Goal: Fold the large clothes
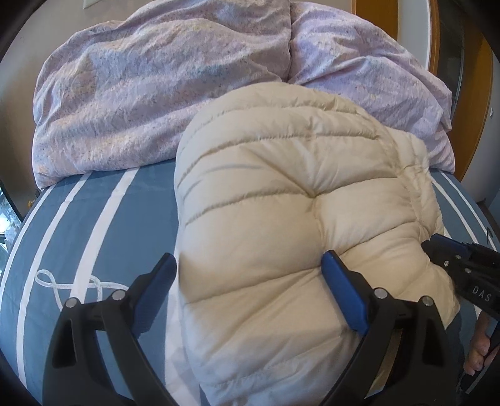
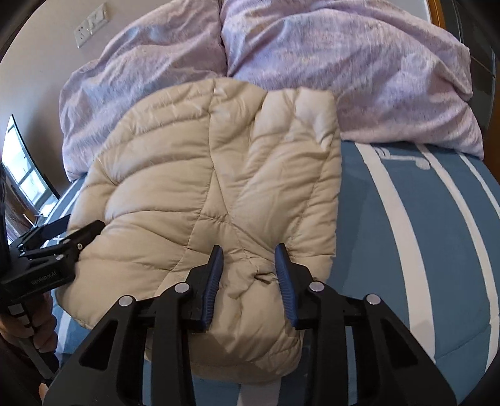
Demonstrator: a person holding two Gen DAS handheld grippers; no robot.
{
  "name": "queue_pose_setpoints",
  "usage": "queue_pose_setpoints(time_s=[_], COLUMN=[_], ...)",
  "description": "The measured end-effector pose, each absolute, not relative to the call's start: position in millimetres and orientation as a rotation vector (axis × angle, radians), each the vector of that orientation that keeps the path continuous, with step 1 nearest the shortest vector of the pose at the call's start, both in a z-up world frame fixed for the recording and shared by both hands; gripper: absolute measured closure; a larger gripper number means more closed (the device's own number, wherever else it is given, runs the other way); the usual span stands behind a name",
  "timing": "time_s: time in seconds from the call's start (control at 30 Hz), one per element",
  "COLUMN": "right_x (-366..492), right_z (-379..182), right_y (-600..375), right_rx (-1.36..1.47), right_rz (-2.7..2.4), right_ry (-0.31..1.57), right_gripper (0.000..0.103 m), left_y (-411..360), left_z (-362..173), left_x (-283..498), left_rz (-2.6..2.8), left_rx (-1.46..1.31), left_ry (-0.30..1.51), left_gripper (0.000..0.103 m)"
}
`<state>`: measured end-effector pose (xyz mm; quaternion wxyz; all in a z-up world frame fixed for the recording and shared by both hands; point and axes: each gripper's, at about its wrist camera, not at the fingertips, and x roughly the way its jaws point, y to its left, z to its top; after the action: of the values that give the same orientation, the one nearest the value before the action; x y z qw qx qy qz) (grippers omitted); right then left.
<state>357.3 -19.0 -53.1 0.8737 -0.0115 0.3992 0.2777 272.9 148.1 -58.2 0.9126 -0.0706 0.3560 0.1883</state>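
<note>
A cream quilted puffer jacket [image 1: 275, 200] lies folded into a thick bundle on the blue striped bed sheet [image 1: 93, 225]; it also shows in the right wrist view [image 2: 218, 175]. My left gripper [image 1: 250, 281] is open, its jaws wide astride the near left edge of the bundle. My right gripper [image 2: 250, 274] is partly open, its jaws on either side of a bunched fold at the jacket's near edge. The right gripper shows at the right edge of the left wrist view [image 1: 462, 265], and the left gripper shows at the left edge of the right wrist view [image 2: 53, 253].
A crumpled lilac duvet [image 1: 156, 87] is heaped across the far side of the bed [image 2: 343, 68]. A beige wall with a socket plate [image 2: 92, 26] is behind. A wooden door frame [image 1: 462, 93] stands at the right. A window [image 2: 18, 168] is at the left.
</note>
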Motion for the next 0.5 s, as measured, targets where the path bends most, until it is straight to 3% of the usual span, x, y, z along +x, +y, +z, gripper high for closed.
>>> queue_pose_setpoints(time_s=[0.23, 0.37, 0.43, 0.5], right_x=[359, 360, 356, 350], right_z=[-62, -57, -50, -43], right_y=[-18, -24, -27, -29], right_rx=[-0.015, 0.027, 0.043, 0.037], right_rz=[0.571, 0.588, 0.594, 0.593], right_ry=[0.849, 0.863, 0.864, 0.847], right_gripper=[0.067, 0.061, 0.049, 0.019], left_y=[155, 158, 158, 157], left_z=[-72, -69, -65, -61], left_x=[280, 274, 268, 259], left_rz=[0.378, 0.367, 0.364, 0.360], left_rx=[-0.206, -0.245, -0.256, -0.263], left_ry=[0.753, 0.751, 0.746, 0.739], left_gripper=[0.005, 0.005, 0.005, 0.005])
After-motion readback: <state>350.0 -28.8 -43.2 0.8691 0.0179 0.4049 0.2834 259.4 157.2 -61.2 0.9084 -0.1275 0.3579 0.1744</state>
